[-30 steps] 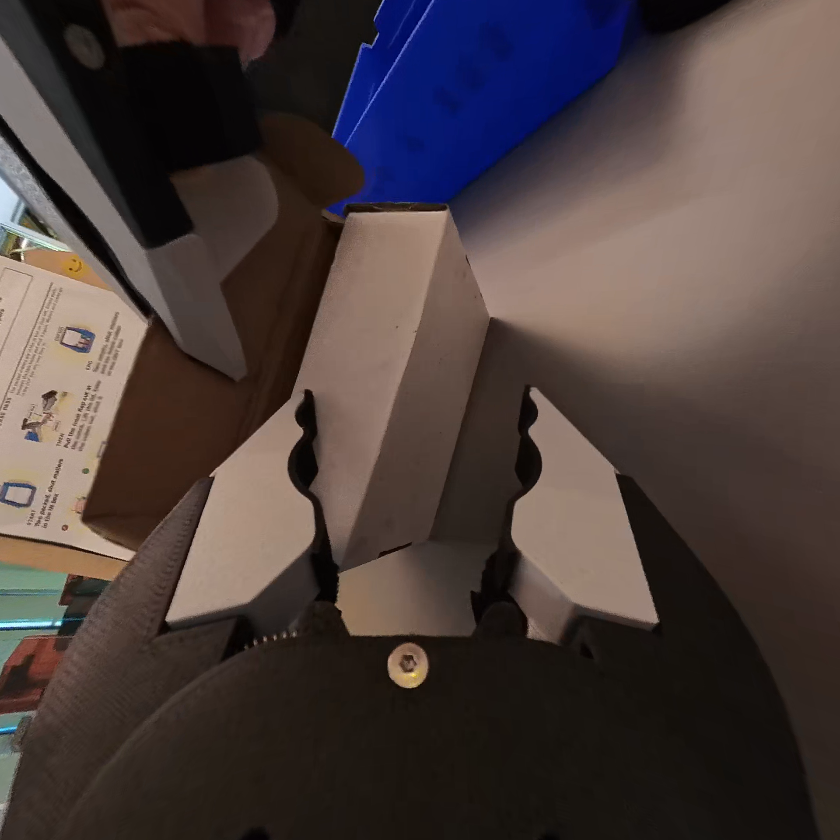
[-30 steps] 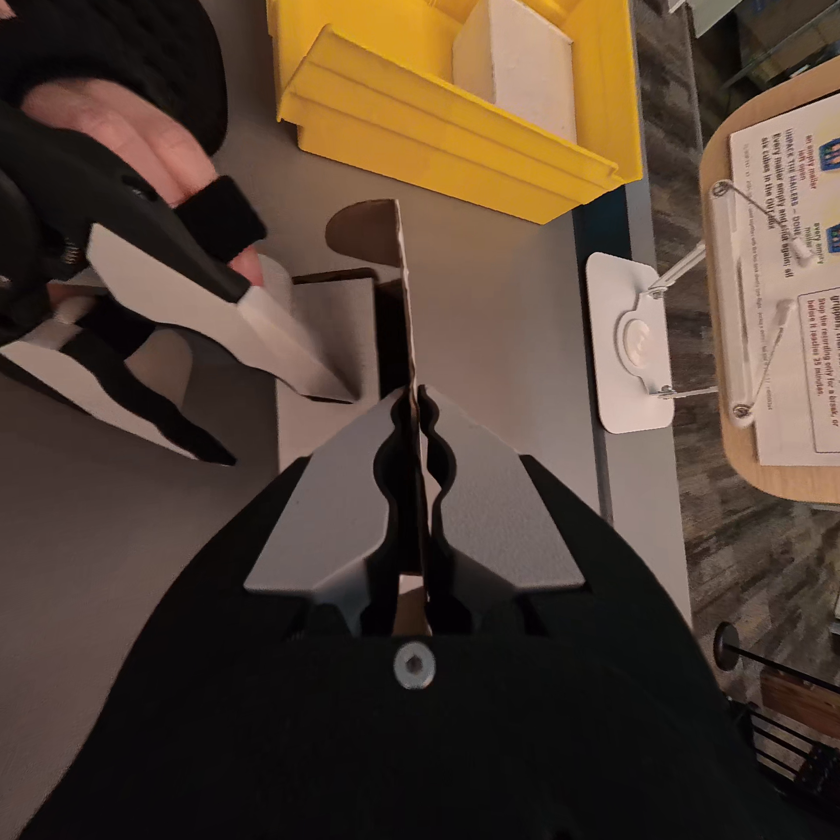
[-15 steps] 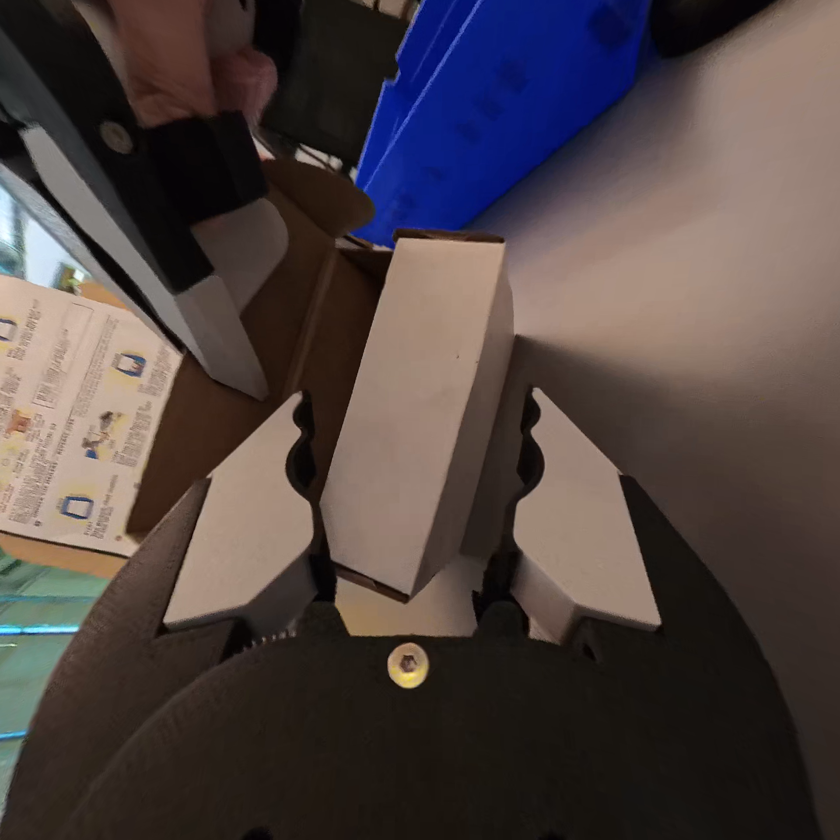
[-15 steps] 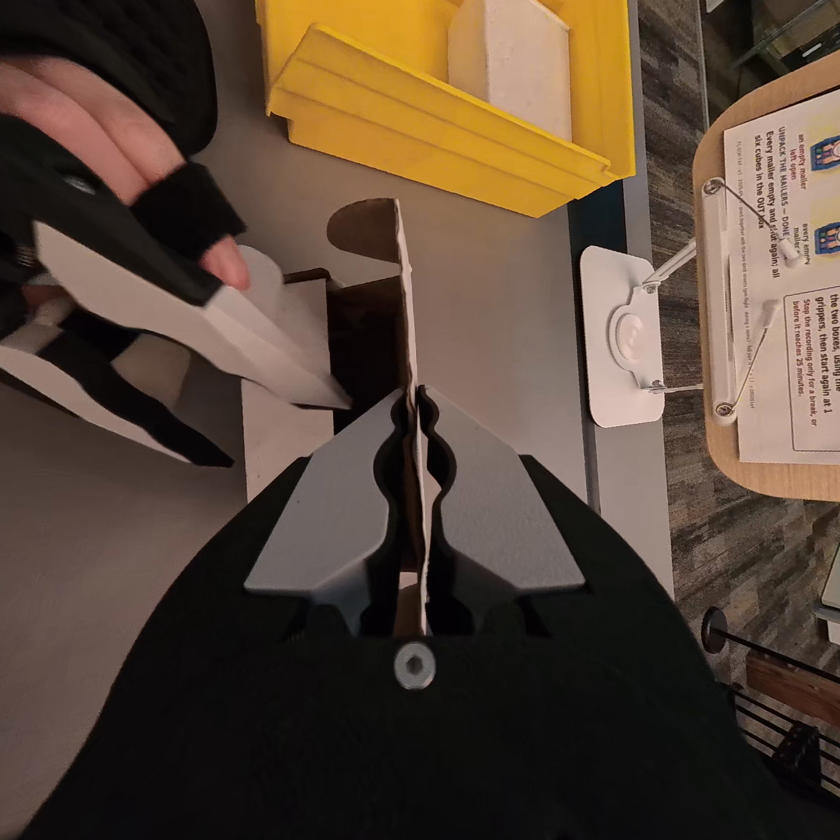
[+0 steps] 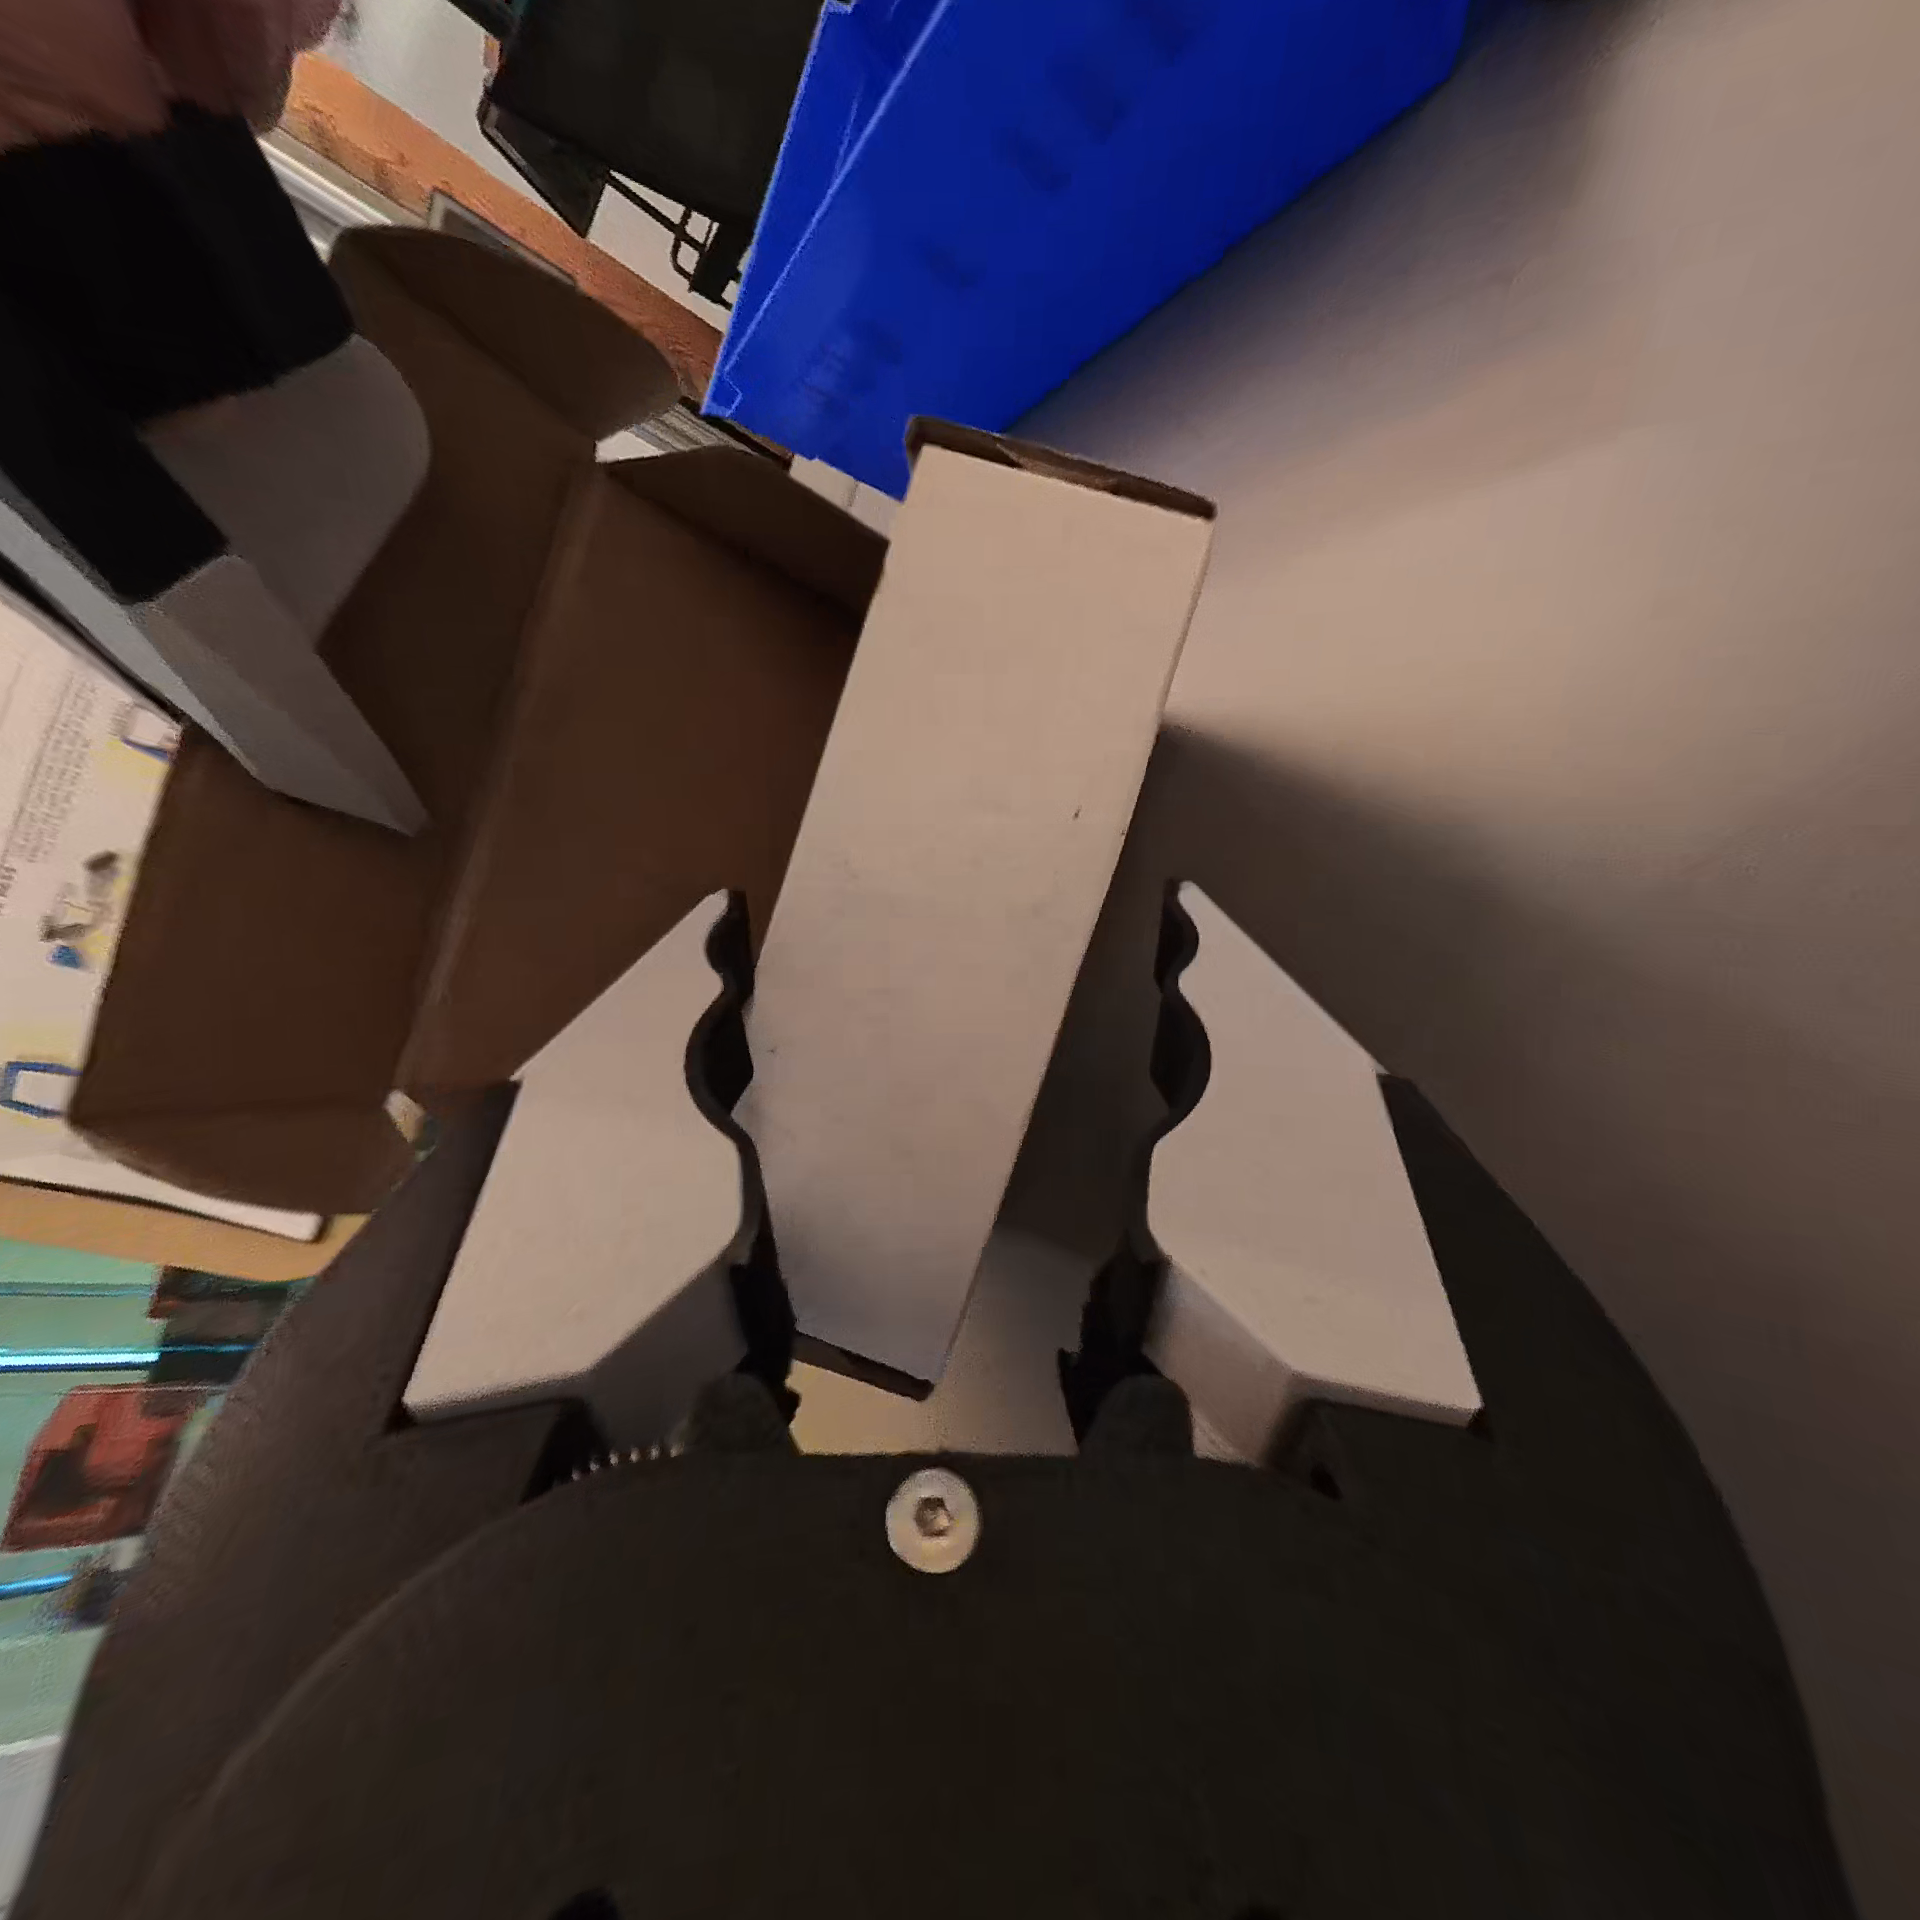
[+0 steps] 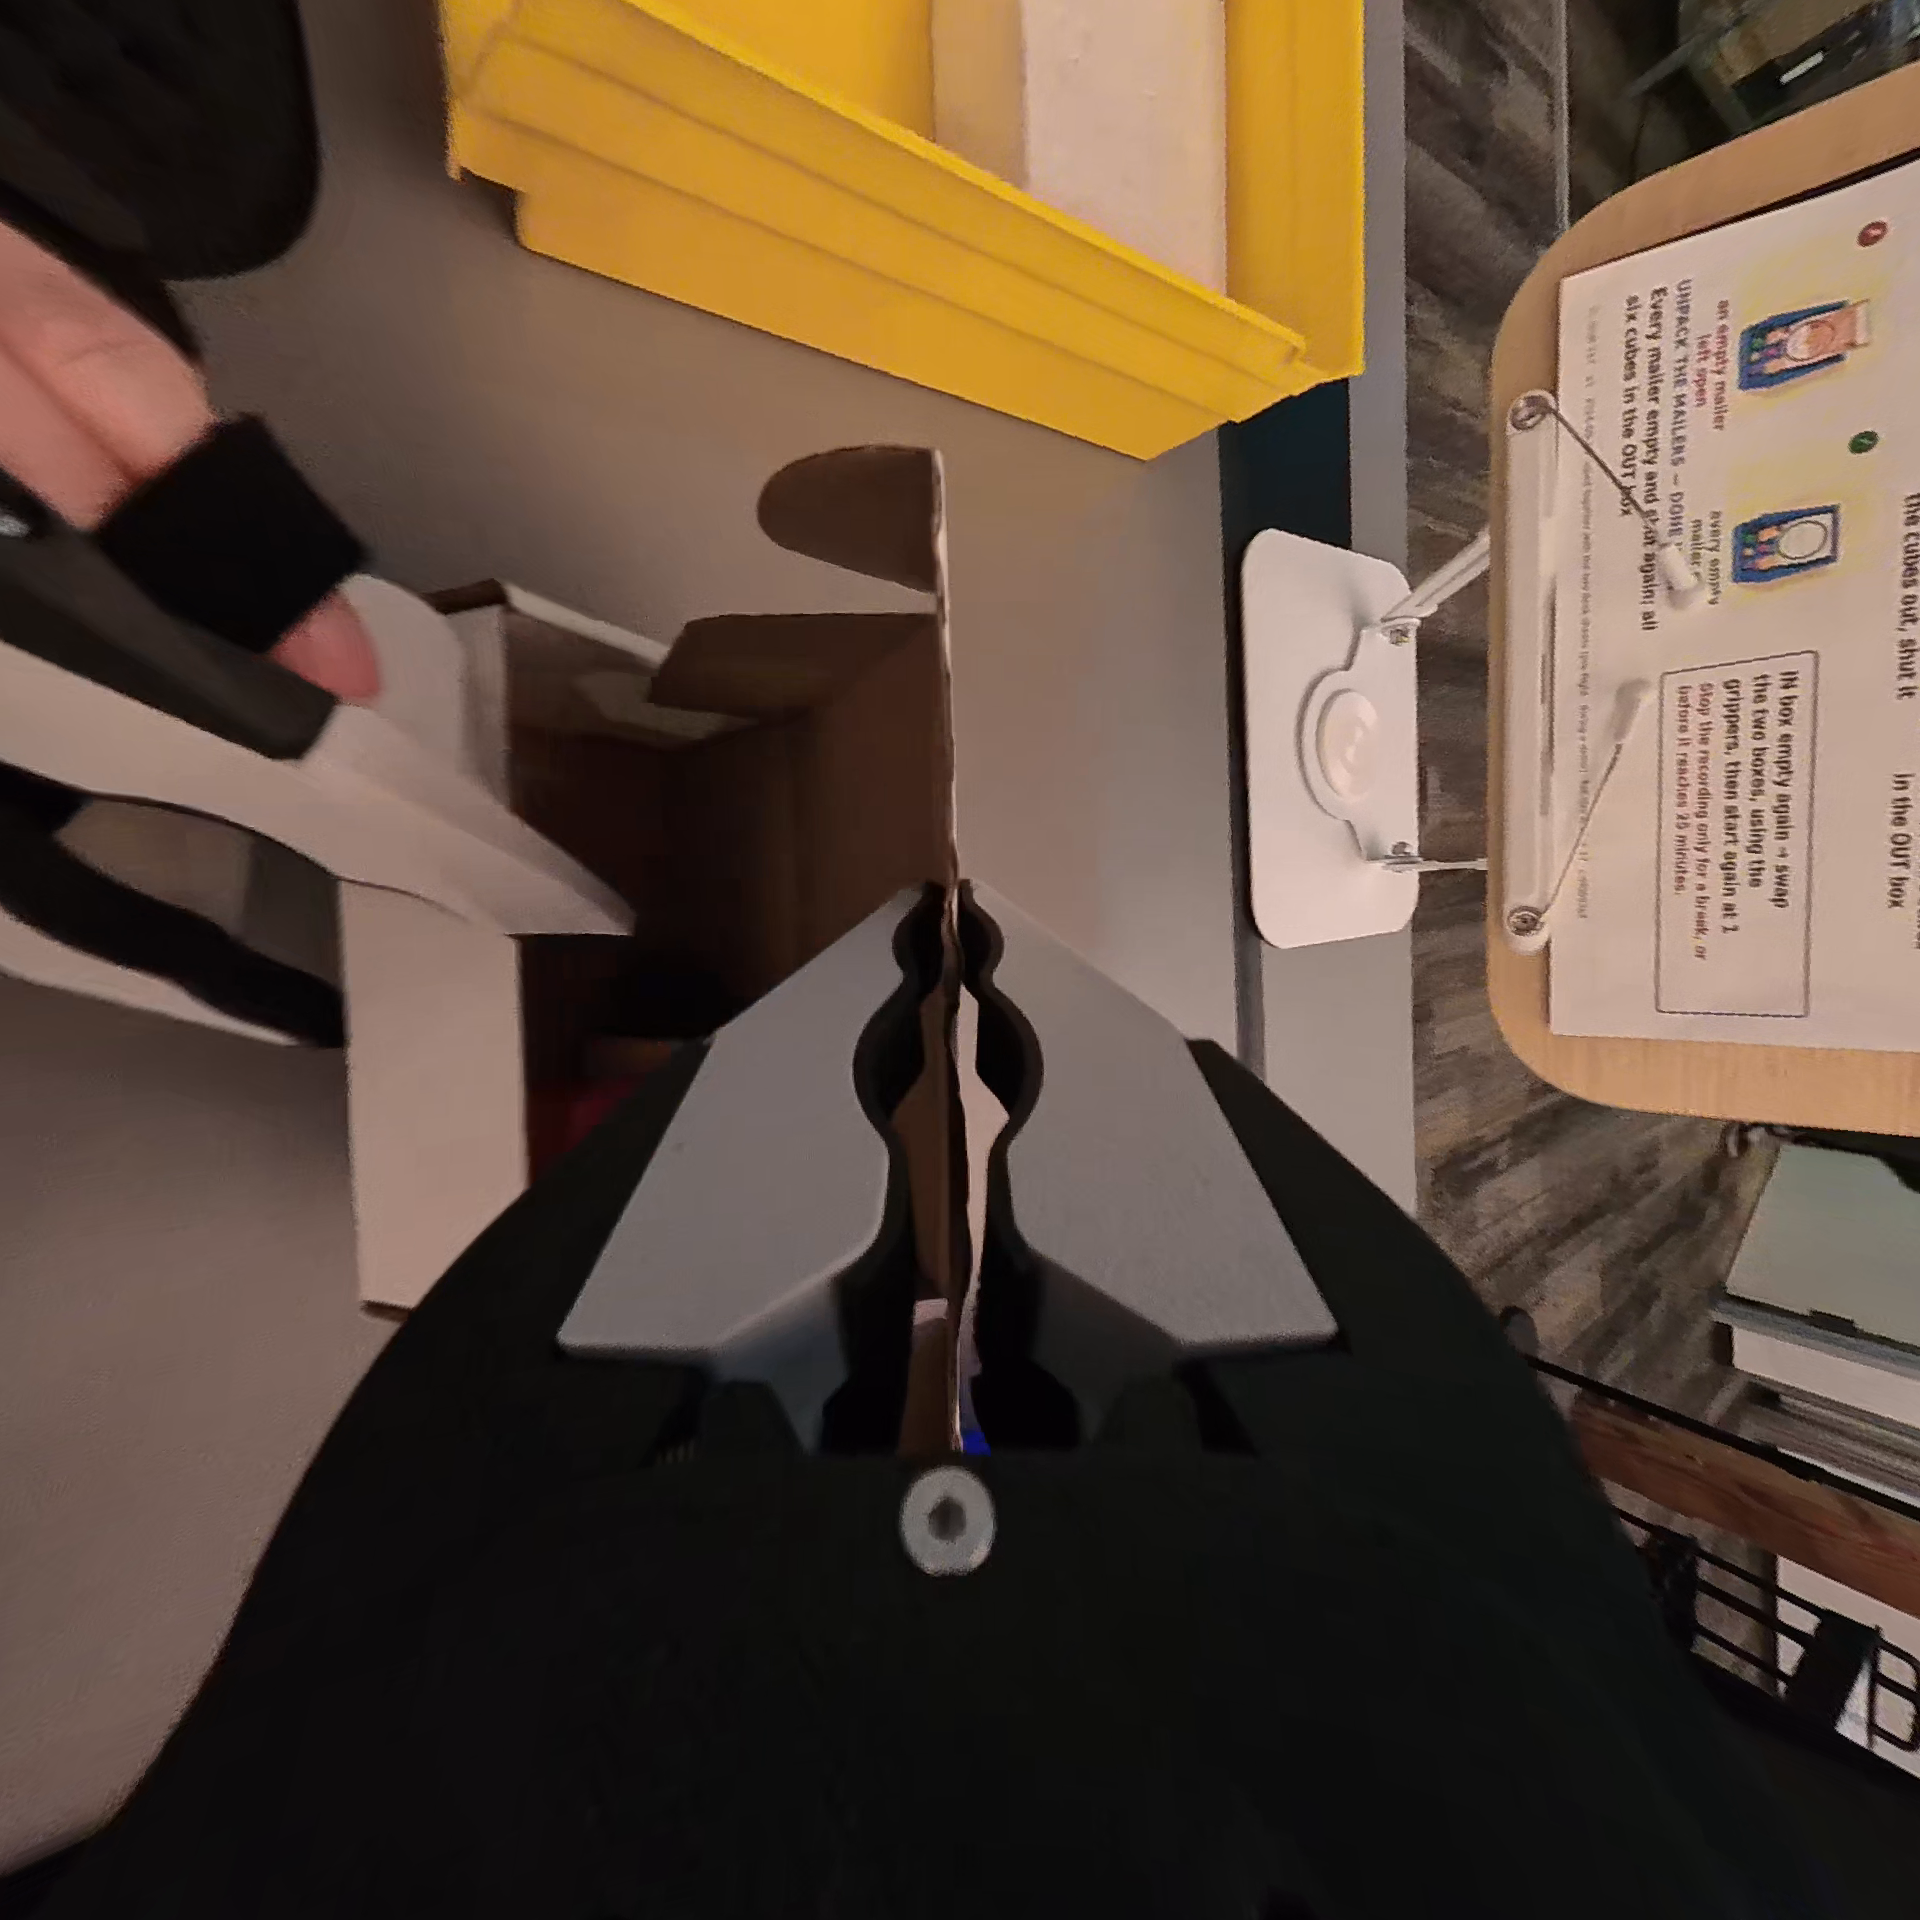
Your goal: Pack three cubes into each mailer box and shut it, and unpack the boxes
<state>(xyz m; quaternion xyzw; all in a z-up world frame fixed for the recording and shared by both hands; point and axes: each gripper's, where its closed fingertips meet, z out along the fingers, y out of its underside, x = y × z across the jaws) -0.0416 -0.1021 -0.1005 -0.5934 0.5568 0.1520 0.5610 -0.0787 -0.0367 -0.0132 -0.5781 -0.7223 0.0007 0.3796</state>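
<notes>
The mailer box (image 5: 987,831), white outside and brown inside, stands on the grey table. My left gripper (image 5: 951,899) is open, and its fingers straddle the box's white side wall, which leans against the left finger. It also shows in the right wrist view (image 6: 478,982), held by a gloved hand. My right gripper (image 6: 948,888) is shut on the brown lid (image 6: 914,727) and holds it up on edge. Its finger shows in the left wrist view (image 5: 281,727). The box's inside (image 6: 675,883) is dark, and I cannot make out any cubes.
A blue bin (image 5: 1039,208) stands just beyond the box. A yellow bin (image 6: 883,229) holding a white box (image 6: 1122,125) stands beyond the lid. A white stand base (image 6: 1330,738) sits at the table's right edge. A wooden side table bears an instruction sheet (image 6: 1714,623).
My right gripper has swung the lid up and away, so the box's inside now shows. The side wall has tilted between my left fingers. My left gripper has kept its width.
</notes>
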